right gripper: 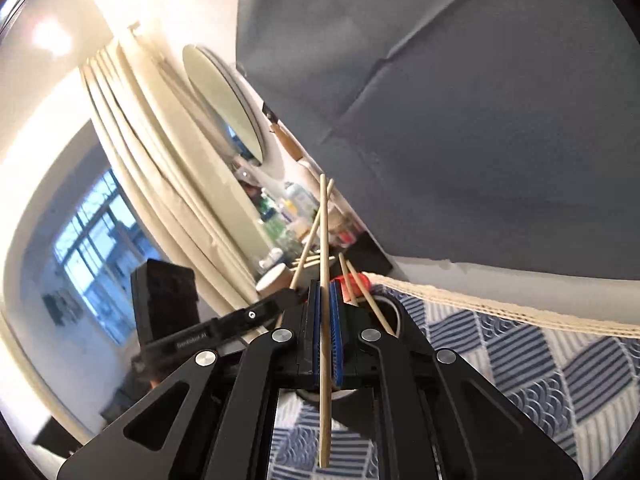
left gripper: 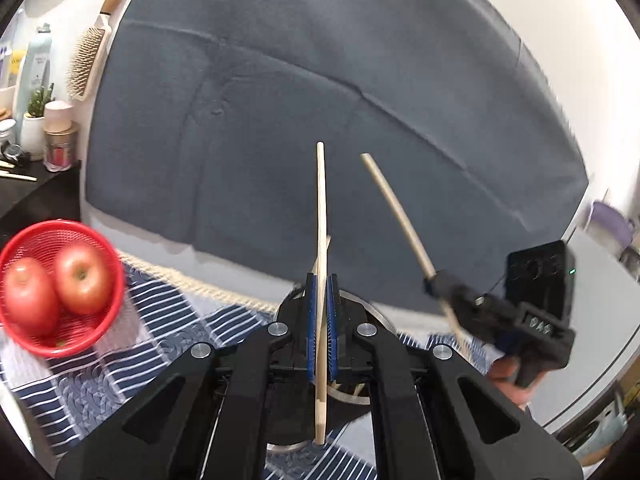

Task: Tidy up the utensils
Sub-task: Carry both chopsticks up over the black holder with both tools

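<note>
In the left wrist view my left gripper [left gripper: 321,280] is shut on a pale wooden chopstick [left gripper: 320,208] that stands upright between its blue pads. To the right, my right gripper [left gripper: 430,280] is shut on a second chopstick [left gripper: 394,208], which leans left. In the right wrist view the right gripper [right gripper: 325,286] clamps its chopstick [right gripper: 324,224], and the left gripper [right gripper: 290,296] holds its slanted chopstick [right gripper: 310,236] just to the left. Both grippers hover over a round holder [right gripper: 395,314], mostly hidden by the fingers, with two more chopsticks [right gripper: 362,286] leaning in it.
A red basket [left gripper: 24,340] with two apples sits at the left on the blue striped tablecloth [left gripper: 152,320]. Grey cloth [left gripper: 320,60] hangs behind the table. Bottles, jars and a hairbrush [left gripper: 86,60] crowd a dark shelf at far left. A round mirror [right gripper: 224,100] and curtains lie beyond.
</note>
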A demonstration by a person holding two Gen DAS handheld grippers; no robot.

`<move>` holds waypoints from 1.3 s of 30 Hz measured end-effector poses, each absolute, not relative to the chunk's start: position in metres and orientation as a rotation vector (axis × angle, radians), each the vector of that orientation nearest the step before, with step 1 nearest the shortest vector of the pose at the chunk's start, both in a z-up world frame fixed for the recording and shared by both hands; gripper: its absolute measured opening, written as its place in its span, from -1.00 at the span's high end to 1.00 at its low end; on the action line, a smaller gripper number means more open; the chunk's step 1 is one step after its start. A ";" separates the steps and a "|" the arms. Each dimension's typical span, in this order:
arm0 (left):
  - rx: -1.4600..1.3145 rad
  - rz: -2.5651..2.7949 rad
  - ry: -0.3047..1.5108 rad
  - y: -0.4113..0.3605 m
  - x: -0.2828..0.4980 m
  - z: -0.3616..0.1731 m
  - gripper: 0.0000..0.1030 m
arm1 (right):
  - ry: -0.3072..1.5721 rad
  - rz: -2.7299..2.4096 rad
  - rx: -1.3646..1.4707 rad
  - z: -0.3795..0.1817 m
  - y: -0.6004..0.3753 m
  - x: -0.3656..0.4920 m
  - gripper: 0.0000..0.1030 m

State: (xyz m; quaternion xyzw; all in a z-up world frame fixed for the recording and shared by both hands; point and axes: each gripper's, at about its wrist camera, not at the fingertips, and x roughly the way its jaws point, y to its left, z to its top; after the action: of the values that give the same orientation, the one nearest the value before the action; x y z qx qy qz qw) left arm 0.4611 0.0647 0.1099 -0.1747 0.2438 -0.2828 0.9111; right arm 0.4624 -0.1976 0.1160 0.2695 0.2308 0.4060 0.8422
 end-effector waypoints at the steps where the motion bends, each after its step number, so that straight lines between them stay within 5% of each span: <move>1: -0.364 -0.587 0.493 0.063 0.463 0.110 0.90 | 0.485 0.863 0.585 0.115 -0.194 0.469 0.91; 10: -0.429 -0.602 0.332 0.054 0.473 0.100 0.93 | 0.452 0.834 0.668 0.105 -0.178 0.498 0.91; 39: 0.136 -0.570 0.608 -0.024 0.450 0.101 0.95 | 0.521 0.771 0.558 0.085 -0.169 0.498 0.91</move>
State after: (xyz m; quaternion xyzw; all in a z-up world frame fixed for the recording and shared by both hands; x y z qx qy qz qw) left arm 0.4502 -0.0238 0.1005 0.0662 0.2952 -0.2764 0.9122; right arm 0.4982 -0.1690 0.0852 0.2655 0.2480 0.3667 0.8564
